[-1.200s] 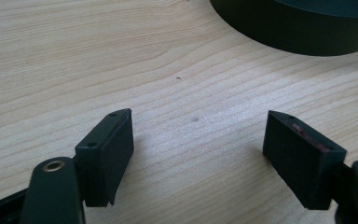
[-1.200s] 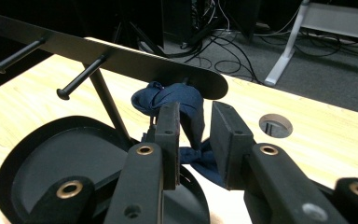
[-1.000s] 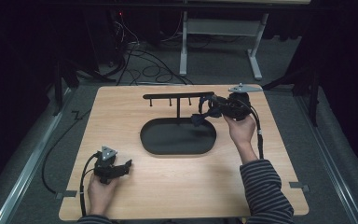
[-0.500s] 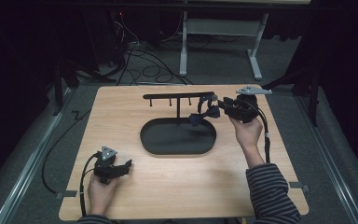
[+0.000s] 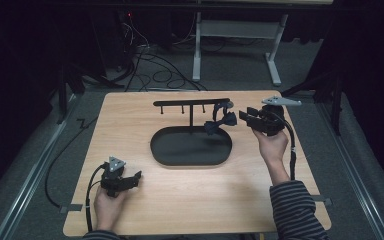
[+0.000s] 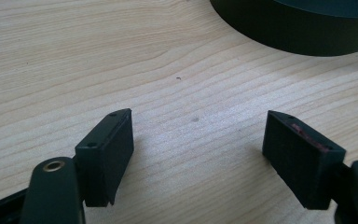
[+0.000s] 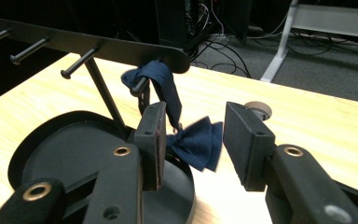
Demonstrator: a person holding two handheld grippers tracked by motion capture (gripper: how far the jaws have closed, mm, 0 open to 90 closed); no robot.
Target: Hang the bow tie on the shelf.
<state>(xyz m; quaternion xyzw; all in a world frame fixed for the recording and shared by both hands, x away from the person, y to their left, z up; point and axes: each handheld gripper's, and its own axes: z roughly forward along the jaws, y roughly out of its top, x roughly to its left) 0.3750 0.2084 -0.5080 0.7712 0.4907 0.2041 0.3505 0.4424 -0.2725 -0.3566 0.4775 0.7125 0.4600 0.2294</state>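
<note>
High view. A pale wood-grain tabletop (image 5: pixel 130 125) carried a black stand: an oval tray base (image 5: pixel 191 147), a thin upright post and a flat crossbar (image 5: pixel 190 103) with short pegs. A navy fabric bow tie (image 5: pixel 220 122) hung by its strap from the rightmost peg, dangling over the tray's far right rim. The left hand-held gripper (image 5: pixel 132 178) lay low on the near left of the tabletop, held in the left hand (image 5: pixel 107 207). The right hand-held gripper (image 5: pixel 243 115), grey plate on top, was held in the right hand (image 5: pixel 271 145) with a striped sleeve, its jaws pointing left, just beside the bow tie.

Left gripper view. Two matte black block jaws stood wide apart over bare wood grain; nothing lay between them. The tray wall (image 6: pixel 303 32) curved across the top right, cut off by the frame.

Right gripper view. The jaws stood apart, the bow tie (image 7: pixel 198 142) seen between them farther off, apparently untouched; its edge was blurred. The strap looped over a peg (image 7: pixel 139 85) under the crossbar (image 7: pixel 98 44).
</note>
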